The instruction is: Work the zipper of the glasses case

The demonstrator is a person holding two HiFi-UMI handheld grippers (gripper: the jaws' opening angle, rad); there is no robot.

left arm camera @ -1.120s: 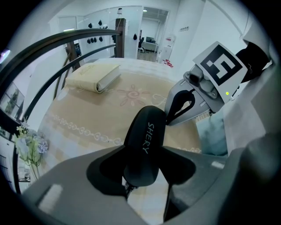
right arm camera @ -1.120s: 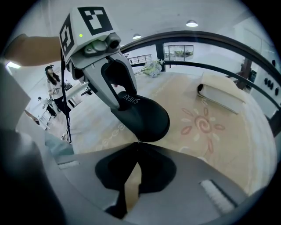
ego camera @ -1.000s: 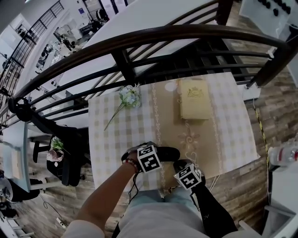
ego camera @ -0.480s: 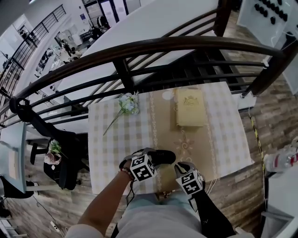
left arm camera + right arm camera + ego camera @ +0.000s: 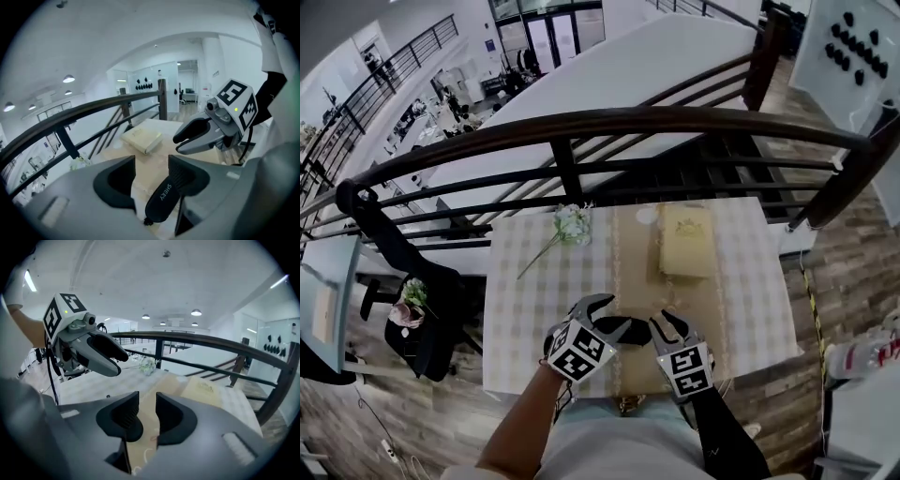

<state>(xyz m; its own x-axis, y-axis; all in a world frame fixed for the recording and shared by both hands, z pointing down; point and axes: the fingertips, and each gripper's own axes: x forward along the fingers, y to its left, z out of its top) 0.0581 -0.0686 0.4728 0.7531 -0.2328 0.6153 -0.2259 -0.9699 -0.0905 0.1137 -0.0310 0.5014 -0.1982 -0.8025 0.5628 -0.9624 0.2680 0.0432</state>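
Left claw (image 5: 152,172) higher; "SHERY" glasses case (image 5: 165,201)

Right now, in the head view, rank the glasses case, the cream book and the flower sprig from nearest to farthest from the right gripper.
Measured from the right gripper, whose jaws have just been opening with nothing between them:
1. the glasses case, close by on its left.
2. the cream book, farther ahead and slightly right.
3. the flower sprig, farthest, ahead and well to the left.
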